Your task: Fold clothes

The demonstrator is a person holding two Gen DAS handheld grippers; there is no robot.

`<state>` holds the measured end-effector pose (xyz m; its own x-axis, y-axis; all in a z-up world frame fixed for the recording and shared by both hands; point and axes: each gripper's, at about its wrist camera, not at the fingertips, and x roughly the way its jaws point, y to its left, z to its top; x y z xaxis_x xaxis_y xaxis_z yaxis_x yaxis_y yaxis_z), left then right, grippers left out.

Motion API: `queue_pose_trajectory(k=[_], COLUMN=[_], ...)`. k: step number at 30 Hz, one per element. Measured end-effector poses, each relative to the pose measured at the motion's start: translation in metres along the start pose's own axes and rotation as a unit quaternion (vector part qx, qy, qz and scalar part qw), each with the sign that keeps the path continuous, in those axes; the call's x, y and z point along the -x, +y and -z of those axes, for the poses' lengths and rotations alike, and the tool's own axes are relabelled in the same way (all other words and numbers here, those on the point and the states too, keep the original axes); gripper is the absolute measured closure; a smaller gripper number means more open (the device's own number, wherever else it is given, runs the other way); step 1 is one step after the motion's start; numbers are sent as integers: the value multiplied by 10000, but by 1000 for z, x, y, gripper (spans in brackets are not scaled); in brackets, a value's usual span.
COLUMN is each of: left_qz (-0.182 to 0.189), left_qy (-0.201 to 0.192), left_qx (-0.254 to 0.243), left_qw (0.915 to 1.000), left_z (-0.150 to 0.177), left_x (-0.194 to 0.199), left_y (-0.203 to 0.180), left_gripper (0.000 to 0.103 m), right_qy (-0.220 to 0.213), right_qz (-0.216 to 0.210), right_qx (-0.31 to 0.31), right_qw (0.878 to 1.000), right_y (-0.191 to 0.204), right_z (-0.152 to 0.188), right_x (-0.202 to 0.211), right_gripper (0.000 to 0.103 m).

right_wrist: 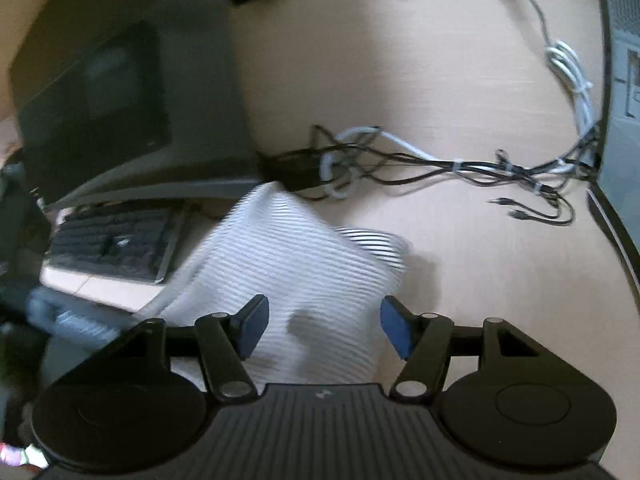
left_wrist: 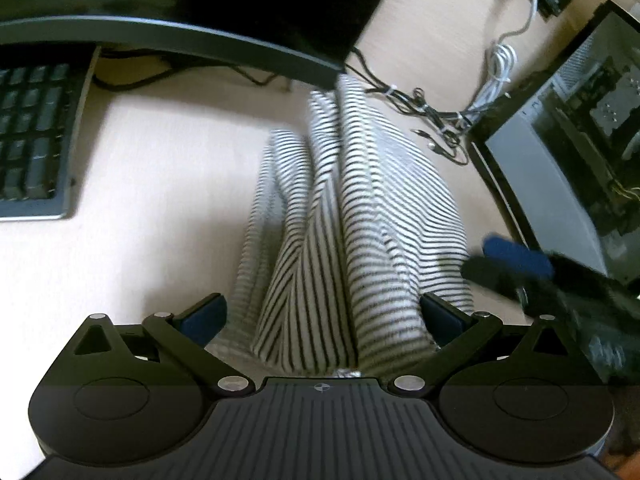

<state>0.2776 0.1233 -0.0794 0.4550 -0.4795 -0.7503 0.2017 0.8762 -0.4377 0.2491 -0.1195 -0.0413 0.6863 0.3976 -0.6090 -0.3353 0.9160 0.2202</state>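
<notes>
A black-and-white striped garment (left_wrist: 360, 200) lies bunched in long folds on the pale desk (left_wrist: 160, 160), running from my left gripper (left_wrist: 322, 314) toward the monitor foot. The left jaws stand wide, the cloth rises between them, and the pads do not pinch it. In the right wrist view the same garment (right_wrist: 288, 264), blurred, fills the gap between the spread fingers of my right gripper (right_wrist: 322, 326), with no visible squeeze on it. The left wrist view shows the right gripper (left_wrist: 504, 264), blurred, just beside the cloth's right edge.
A keyboard (left_wrist: 36, 132) (right_wrist: 108, 240) sits at the left of the desk. A dark monitor stand (left_wrist: 200, 36) (right_wrist: 100, 100) lies beyond the cloth. Tangled cables (left_wrist: 440, 116) (right_wrist: 440, 164) trail to a computer case (left_wrist: 560, 140) (right_wrist: 624, 80) along the right.
</notes>
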Motion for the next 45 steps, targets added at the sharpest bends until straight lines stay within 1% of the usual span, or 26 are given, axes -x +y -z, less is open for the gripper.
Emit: queue_pose_trajectory(k=[1,2,3,7,9,12,17,19,22,26,30,33,35,37,39,41,43,45], left_qz=[-10,-35,-84,-63,-80,-84,-116,-141,-124,18,-134,-286,-349,-413,-484,-470,-409,-351], left_qy=[4,20,55,-3,-31,-38,-69,-82,-57,85,-90,-275,-410,-514,-555,-525,-541,-626], left_qx=[12,3,-59,-198,-266,-330,-443,-507,-502,-261,-122,-21,69,208,347,516,676,852], left_qw=[10000,10000,9999,9998,9996,9994,9989,9986,9986,9996,9998,9992,9985,9976,9967,9962,9954,9938], left_z=[1,1,1,-1,-4,-6,-10,-12,-16,-18,-15,-6,2,11,21,33,47,62], left_x=[1,1,0,4,6,7,8,7,0,-16,-19,-15,-10,-3,5,16,27,39], left_y=[2,4,4,4,4,5,4,2,3,7,3,-3,-7,-10,-12,-11,-9,-4], left_gripper=[0,0,0,0,0,0,0,0,0,0,0,0,7,13,14,17,18,20], right_qy=[104,326,502,420,308,241,187,209,300,469,601,650,684,767,867,963,1027,1048], right_qz=[-58,-73,-61,-109,11,69,-37,-114,-261,-525,-839,-1099,-1329,-1528,-1685,-1844,-1991,-2034], right_qx=[89,199,228,-628,-857,-1136,-1738,-1848,-1854,-1853,-1711,-1526,-1377,-1218,-1071,-908,-598,-213], right_qw=[9999,9992,9985,9971,9958,9932,9846,9825,9819,9802,9798,9800,9791,9777,9760,9739,9727,9732], right_y=[7,14,17,-2,-12,-24,-36,-39,-42,-50,-60,-66,-69,-65,-59,-52,-40,-22], right_z=[5,13,21,28,26,27,30,29,25,21,17,11,7,6,6,7,9,8], right_x=[1,-3,-7,1,7,11,4,-4,-15,-33,-50,-59,-65,-67,-66,-65,-60,-56], right_gripper=[32,29,27,24,24,24,21,21,19,18,18,17,18,20,28,32,33,34])
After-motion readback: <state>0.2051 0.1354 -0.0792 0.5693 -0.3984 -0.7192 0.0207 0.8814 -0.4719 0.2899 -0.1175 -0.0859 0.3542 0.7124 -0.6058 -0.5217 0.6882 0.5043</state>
